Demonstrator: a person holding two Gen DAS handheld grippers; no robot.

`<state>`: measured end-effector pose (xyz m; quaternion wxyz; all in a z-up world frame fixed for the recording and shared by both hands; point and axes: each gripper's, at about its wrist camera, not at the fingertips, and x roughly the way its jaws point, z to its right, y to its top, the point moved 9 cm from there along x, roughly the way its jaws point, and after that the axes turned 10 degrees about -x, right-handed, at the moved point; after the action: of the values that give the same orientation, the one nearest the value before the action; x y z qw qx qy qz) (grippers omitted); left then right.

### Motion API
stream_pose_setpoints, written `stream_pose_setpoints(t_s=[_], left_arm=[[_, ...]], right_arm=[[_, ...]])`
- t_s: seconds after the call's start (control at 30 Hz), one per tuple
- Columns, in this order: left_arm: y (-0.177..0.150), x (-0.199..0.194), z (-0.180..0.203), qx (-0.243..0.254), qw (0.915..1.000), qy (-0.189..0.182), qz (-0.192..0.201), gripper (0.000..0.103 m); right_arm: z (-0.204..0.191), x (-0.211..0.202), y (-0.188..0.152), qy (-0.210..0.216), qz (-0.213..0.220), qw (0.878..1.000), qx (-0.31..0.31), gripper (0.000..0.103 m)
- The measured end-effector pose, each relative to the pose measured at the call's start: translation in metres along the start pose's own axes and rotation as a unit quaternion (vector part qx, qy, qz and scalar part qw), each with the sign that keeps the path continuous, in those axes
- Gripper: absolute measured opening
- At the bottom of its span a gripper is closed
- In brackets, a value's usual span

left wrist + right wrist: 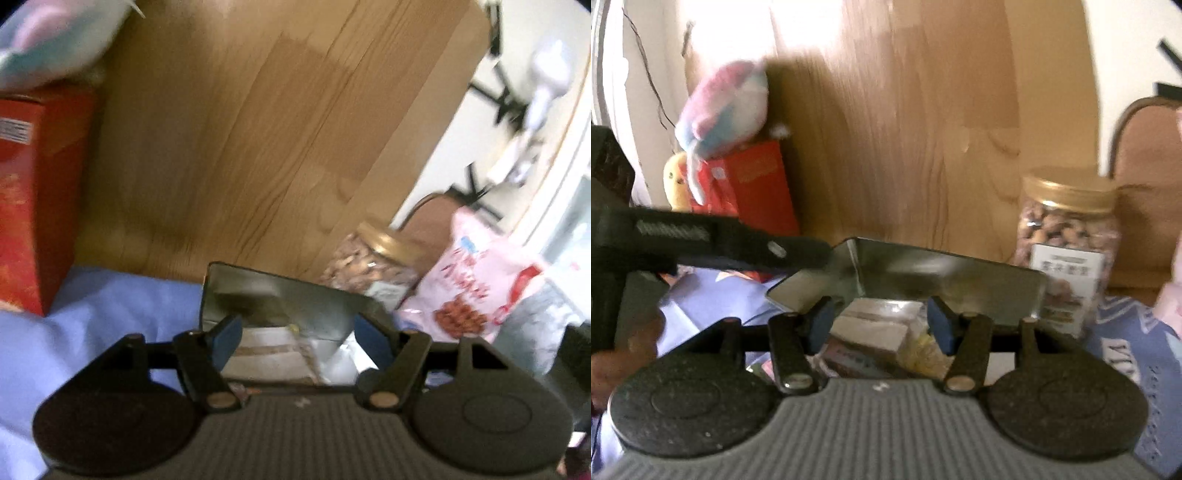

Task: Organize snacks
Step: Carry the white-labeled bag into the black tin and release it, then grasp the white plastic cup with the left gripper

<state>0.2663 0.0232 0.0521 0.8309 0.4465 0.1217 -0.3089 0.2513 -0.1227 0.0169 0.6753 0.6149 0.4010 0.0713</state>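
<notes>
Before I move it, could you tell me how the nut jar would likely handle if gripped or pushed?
The nut jar looks packed full, so probably heavy for its size. Its clear, smooth-looking wall may slip between pads. Standing upright on the blue cloth, it might tip if pushed near the gold lid.

My left gripper (297, 334): grey ribbed body, two black round discs at its sides, black link arms on brass-coloured pivot pins, blue pads (227, 338) on the fingers. My right gripper (881, 323): same grey ribbed body, speckled black discs, black links, silvery pivot pins, dark blue pads (942, 325).
</notes>
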Motion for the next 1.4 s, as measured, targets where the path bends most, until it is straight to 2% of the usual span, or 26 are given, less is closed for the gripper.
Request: stream_pose_setpoints(t_s=[0.1,0.2,0.37,0.43,0.47,0.53,0.6,0.73,0.87,0.97,1.03,1.2,1.27,1.4], left_arm=[[-0.018,-0.028,0.008,-0.005,0.9995,-0.032,-0.001,0.069],[-0.052,-0.041,0.020,0.010,0.9985,-0.050,-0.019,0.069],[-0.104,-0.043,0.031,0.032,0.9971,-0.040,-0.057,0.069],[-0.120,-0.044,0.031,0.035,0.9966,-0.030,-0.068,0.069],[-0.128,-0.046,0.030,0.036,0.9964,-0.025,-0.073,0.069],[-0.141,-0.056,0.023,0.037,0.9965,-0.015,-0.073,0.069],[-0.148,-0.072,0.014,0.035,0.9970,-0.011,-0.068,0.069],[-0.158,-0.102,-0.004,0.017,0.9982,-0.017,-0.055,0.069],[-0.169,-0.126,-0.026,-0.010,0.9988,-0.010,-0.046,0.069],[-0.174,-0.138,-0.039,-0.027,0.9989,0.000,-0.038,0.069],[-0.174,-0.147,-0.048,-0.034,0.9989,0.008,-0.030,0.069],[-0.174,-0.162,-0.063,-0.047,0.9985,0.021,-0.018,0.069],[-0.176,-0.162,-0.063,-0.050,0.9984,0.017,-0.020,0.069],[-0.181,-0.157,-0.051,-0.036,0.9988,-0.004,-0.032,0.069]], right_arm=[[0.010,-0.031,-0.027,0.001,0.011,0.999,0.045,0.058],[0.012,-0.054,-0.058,-0.003,0.008,0.998,0.069,0.058],[-0.006,-0.053,-0.085,-0.010,-0.028,0.998,0.052,0.058],[-0.006,-0.046,-0.091,-0.024,-0.039,0.998,0.048,0.052],[-0.002,-0.045,-0.095,-0.041,-0.045,0.997,0.041,0.037],[0.000,-0.047,-0.094,-0.048,-0.042,0.997,0.049,0.036],[-0.006,-0.057,-0.090,-0.039,-0.029,0.997,0.056,0.035],[-0.040,-0.086,-0.087,-0.012,0.004,1.000,0.013,0.035],[-0.086,-0.092,-0.086,0.062,0.019,0.998,0.001,0.035],[-0.119,-0.083,-0.087,0.129,0.006,0.992,0.005,0.035],[-0.140,-0.074,-0.090,0.151,-0.007,0.988,-0.013,0.035],[-0.167,-0.054,-0.105,0.159,-0.040,0.985,-0.047,0.039],[-0.172,-0.056,-0.107,0.148,-0.044,0.986,-0.067,0.039],[-0.173,-0.066,-0.111,0.130,-0.042,0.985,-0.106,0.051]])
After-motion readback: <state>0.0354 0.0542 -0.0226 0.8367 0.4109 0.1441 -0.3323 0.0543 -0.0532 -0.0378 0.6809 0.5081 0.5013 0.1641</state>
